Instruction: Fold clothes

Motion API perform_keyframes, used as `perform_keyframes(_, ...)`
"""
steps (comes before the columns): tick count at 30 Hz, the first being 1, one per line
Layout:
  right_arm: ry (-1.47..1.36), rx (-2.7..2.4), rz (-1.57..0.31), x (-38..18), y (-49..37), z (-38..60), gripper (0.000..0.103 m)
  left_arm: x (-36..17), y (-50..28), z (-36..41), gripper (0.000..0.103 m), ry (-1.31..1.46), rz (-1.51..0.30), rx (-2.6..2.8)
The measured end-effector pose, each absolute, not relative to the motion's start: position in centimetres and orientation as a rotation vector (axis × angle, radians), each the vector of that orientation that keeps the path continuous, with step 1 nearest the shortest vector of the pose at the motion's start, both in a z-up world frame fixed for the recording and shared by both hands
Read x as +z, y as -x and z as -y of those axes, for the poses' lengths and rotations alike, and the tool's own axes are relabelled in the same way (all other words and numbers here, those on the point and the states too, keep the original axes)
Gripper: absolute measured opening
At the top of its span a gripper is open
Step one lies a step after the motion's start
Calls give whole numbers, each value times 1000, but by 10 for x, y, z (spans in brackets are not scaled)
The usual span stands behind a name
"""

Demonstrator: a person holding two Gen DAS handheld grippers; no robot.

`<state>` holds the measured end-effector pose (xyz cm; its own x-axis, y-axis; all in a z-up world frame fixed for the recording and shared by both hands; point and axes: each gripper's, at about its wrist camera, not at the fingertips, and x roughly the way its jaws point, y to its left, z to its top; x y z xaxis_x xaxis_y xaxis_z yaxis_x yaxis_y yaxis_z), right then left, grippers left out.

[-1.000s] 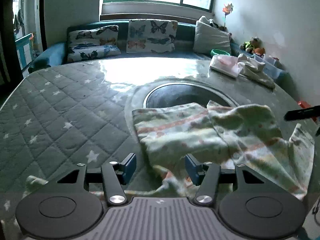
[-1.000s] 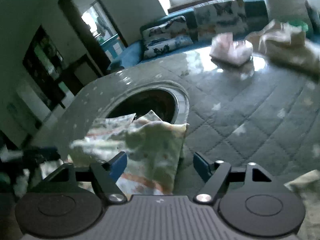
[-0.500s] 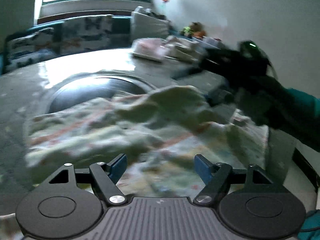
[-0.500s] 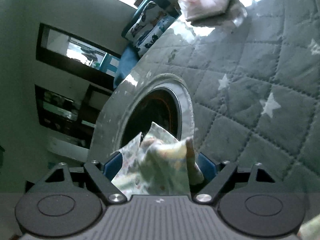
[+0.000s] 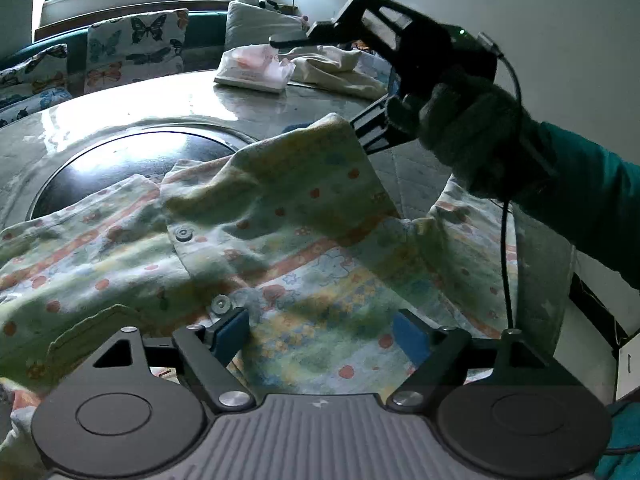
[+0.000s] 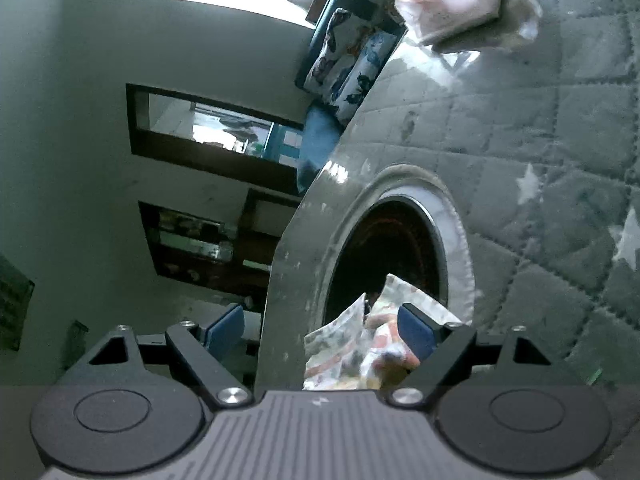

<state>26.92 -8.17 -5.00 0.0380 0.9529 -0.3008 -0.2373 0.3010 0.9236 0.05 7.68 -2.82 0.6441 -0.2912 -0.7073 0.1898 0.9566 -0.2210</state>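
Note:
A pale green and yellow garment [image 5: 280, 248] with orange stripes and snap buttons lies spread on the grey quilted table cover [image 6: 560, 140]. My left gripper [image 5: 322, 338] hovers low over the garment's near part. Its jaws are opening, with cloth lying under the gap and neither blue pad pressing on it. A gloved hand [image 5: 472, 128] with a teal sleeve holds my right gripper [image 5: 320, 84] at the upper right. One corner of the garment [image 6: 360, 340] rises in a peak against its lower finger. In the right wrist view that gripper [image 6: 320, 332] stands open, the cloth beside its right pad.
A dark round inset [image 5: 120, 160] sits in the table's middle, partly under the garment. A folded pink stack [image 5: 252, 68] and cream clothes [image 5: 336, 72] lie at the far side. Butterfly cushions [image 5: 136, 48] line a teal sofa behind. The table's edge [image 5: 552, 280] drops off at right.
My left gripper swung right and tipped down over the garment, its jaws widening. My right gripper rolled and dropped, and the garment's corner now lies between its fingers.

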Motion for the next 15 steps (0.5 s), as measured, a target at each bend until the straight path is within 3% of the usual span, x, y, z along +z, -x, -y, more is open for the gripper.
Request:
perform_keyframes(6,-572,945,-1179,-35,-267,93,86,-29,-1,-78,84,130,-824,-281)
perform_keyframes(15,-624,972,-1319,-57,-253,108,86,-30,-4,-74,91,124,-829,-283)
